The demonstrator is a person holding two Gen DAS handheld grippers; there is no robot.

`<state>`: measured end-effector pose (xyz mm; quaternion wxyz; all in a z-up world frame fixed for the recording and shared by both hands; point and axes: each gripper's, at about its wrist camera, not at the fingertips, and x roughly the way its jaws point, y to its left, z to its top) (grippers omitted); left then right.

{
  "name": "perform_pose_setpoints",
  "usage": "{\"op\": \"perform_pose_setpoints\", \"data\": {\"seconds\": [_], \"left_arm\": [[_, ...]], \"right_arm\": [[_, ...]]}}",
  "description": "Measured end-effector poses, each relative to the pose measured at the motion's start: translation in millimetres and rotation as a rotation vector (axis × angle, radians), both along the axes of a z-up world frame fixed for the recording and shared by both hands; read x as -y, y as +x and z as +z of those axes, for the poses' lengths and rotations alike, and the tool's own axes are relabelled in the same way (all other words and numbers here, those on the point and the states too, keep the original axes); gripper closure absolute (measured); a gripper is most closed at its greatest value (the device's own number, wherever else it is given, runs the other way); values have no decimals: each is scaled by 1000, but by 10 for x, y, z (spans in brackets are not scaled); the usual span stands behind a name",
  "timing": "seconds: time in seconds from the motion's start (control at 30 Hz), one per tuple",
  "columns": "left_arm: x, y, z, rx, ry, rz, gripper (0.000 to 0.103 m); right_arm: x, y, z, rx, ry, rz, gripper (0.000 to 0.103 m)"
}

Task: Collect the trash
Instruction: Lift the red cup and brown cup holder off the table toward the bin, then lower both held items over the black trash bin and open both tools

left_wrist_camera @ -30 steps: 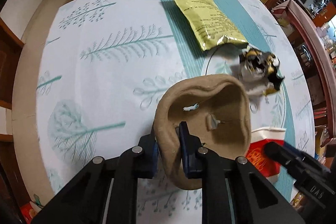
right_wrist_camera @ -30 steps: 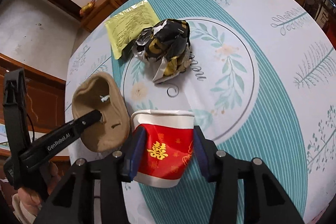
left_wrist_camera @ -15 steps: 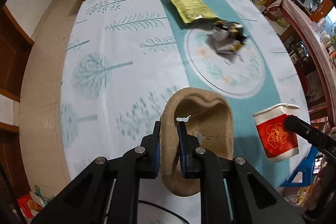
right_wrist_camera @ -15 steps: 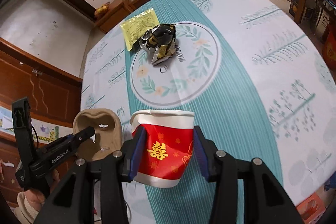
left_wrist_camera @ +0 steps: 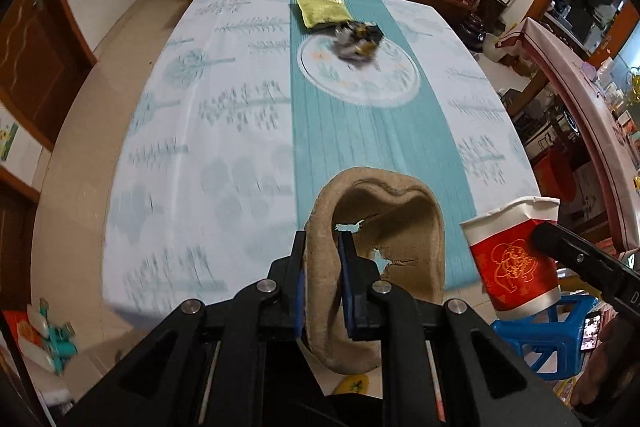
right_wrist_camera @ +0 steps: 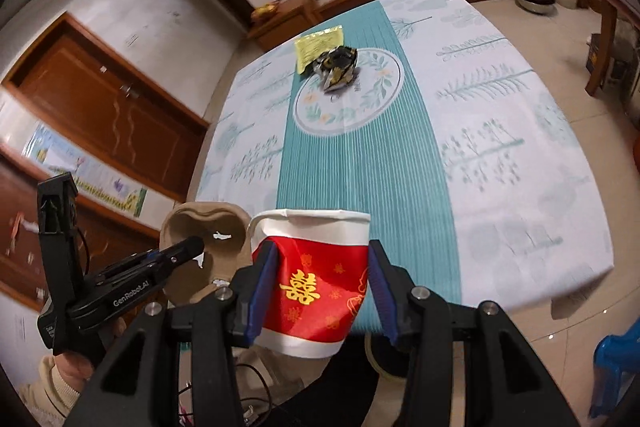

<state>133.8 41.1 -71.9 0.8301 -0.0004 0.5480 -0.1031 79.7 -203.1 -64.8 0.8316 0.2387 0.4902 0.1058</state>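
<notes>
- Your left gripper (left_wrist_camera: 322, 267) had its fingers clenched on the wall of a torn, tan moulded-pulp tray (left_wrist_camera: 384, 231), held off the near edge of the tabletop (left_wrist_camera: 240, 115).
- Your right gripper (right_wrist_camera: 320, 291) grasped a red-and-white paper cup (right_wrist_camera: 316, 279), squeezed between its fingers, just right of the tray.
- A crumpled black-and-gold wrapper (right_wrist_camera: 338, 67) and a flat yellow foil packet (right_wrist_camera: 316, 45) lay together at the far end.

Cup (right_wrist_camera: 316, 283) – red w/ gold character & motifs, white rim & base. Pulp tray (left_wrist_camera: 384, 251) – plain tan-brown. Packet (left_wrist_camera: 322, 10) yellow-green; crumpled wrapper (left_wrist_camera: 359, 41) black, gold & silver. Surface (left_wrist_camera: 224, 131) cloth white w/ pale teal trees, teal striped centre band. Tool pads blue.
</notes>
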Motion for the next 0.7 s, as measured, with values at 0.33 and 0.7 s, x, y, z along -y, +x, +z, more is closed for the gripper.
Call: {"op": "perform_pose_setpoints", "data": {"seconds": [0.33, 0.7], "left_arm": [[208, -938, -184, -85, 85, -37, 91], [250, -1253, -1342, -231, 183, -129, 91]], "right_arm": [[25, -788, -256, -73, 22, 62, 58], [-20, -1267, -1204, -240, 19, -50, 58]]}}
